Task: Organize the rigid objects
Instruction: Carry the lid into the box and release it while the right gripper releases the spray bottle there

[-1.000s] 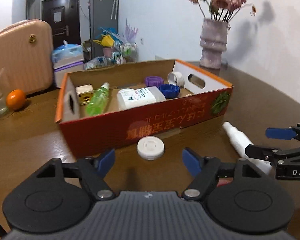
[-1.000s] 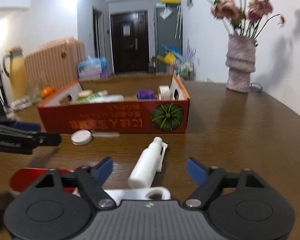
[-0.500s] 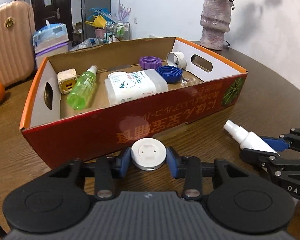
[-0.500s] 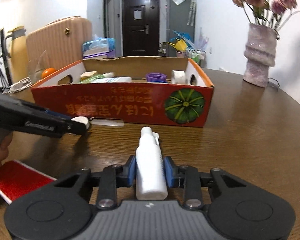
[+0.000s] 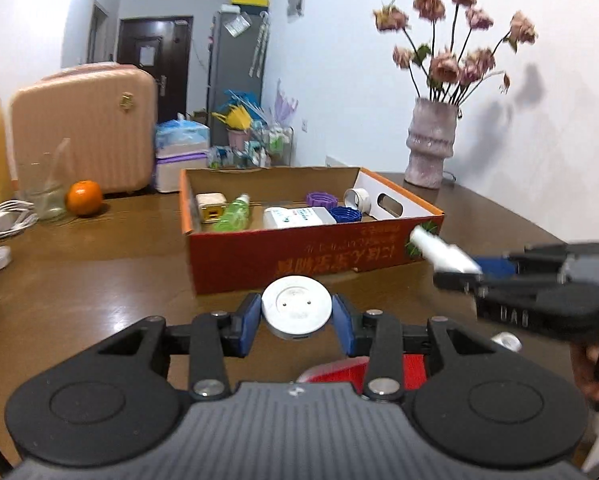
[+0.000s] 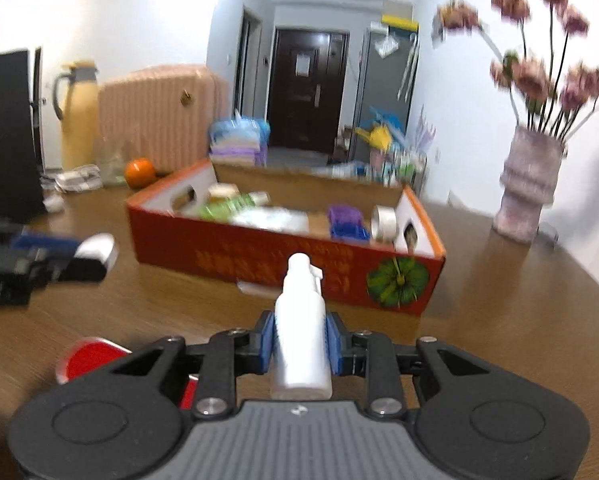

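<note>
- Indoor room, evenly lit & fairly bright; pale walls slightly washed out.
- Vase of dried flowers [image 5: 430,142] casts soft grey shadows on the wall at right in left wrist view.
- Fisheye bends door frames, w/ dark vignette at corners.
- Right wrist view motion-blurred: cardboard box [image 6: 283,258] and flowers smeared.
- Glossy wooden table [image 5: 99,280] shows dull sheen.

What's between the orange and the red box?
Only bare brown table lies between the orange and the box; the left wrist view shows that stretch plainly.
</note>
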A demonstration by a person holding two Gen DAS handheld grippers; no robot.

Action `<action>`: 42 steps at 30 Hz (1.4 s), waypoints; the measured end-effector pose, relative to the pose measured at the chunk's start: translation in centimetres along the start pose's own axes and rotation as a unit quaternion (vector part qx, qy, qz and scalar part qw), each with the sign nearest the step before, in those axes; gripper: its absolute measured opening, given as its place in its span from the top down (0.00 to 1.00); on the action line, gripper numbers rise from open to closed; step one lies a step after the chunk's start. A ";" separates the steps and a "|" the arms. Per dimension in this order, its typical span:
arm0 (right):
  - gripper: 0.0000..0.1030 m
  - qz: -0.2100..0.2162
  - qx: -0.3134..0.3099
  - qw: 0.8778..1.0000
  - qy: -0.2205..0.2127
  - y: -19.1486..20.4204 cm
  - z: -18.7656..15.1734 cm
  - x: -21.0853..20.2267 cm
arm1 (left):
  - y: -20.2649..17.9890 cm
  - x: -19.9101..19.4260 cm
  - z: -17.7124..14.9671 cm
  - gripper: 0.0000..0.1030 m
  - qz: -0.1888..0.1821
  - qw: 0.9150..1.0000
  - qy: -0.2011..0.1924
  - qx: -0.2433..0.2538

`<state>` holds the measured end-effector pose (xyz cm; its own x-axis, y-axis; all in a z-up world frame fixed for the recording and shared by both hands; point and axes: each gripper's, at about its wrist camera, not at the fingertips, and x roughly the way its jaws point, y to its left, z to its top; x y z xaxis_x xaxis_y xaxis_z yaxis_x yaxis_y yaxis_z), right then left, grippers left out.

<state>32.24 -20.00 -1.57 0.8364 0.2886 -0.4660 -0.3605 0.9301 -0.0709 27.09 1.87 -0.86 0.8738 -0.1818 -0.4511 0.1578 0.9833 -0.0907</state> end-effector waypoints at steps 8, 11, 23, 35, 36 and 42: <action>0.74 0.008 0.031 0.998 -0.060 2.6 -0.8 -7.2 | 1.0 -8.7 -4.2 0.62 0.031 0.998 -0.025 -0.043; 0.74 0.013 0.045 0.997 -0.059 3.1 -2.0 -8.9 | 1.1 -10.5 -5.2 0.62 0.036 0.997 -0.027 -0.055; 0.74 -0.005 0.061 0.997 -0.056 2.5 -4.0 -10.8 | 0.0 -11.2 -4.8 0.62 0.030 0.998 -0.048 -0.036; 0.74 0.018 0.048 0.997 -0.065 -3.2 7.0 -0.1 | 3.7 2.8 7.8 0.62 0.005 1.000 -0.017 -0.019; 0.74 0.017 0.046 0.997 -0.057 -3.6 8.0 1.6 | 4.1 4.6 8.6 0.62 0.007 1.000 -0.003 -0.023; 0.74 0.025 0.059 0.997 0.051 -5.4 11.8 13.8 | 6.1 15.0 11.2 0.62 0.014 0.993 0.112 -0.018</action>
<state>50.61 -18.38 2.76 0.7701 0.3168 -0.5537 -0.3452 0.9369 0.0559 46.32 5.20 1.74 0.7532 -0.1556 -0.6391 0.1148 0.9878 -0.1053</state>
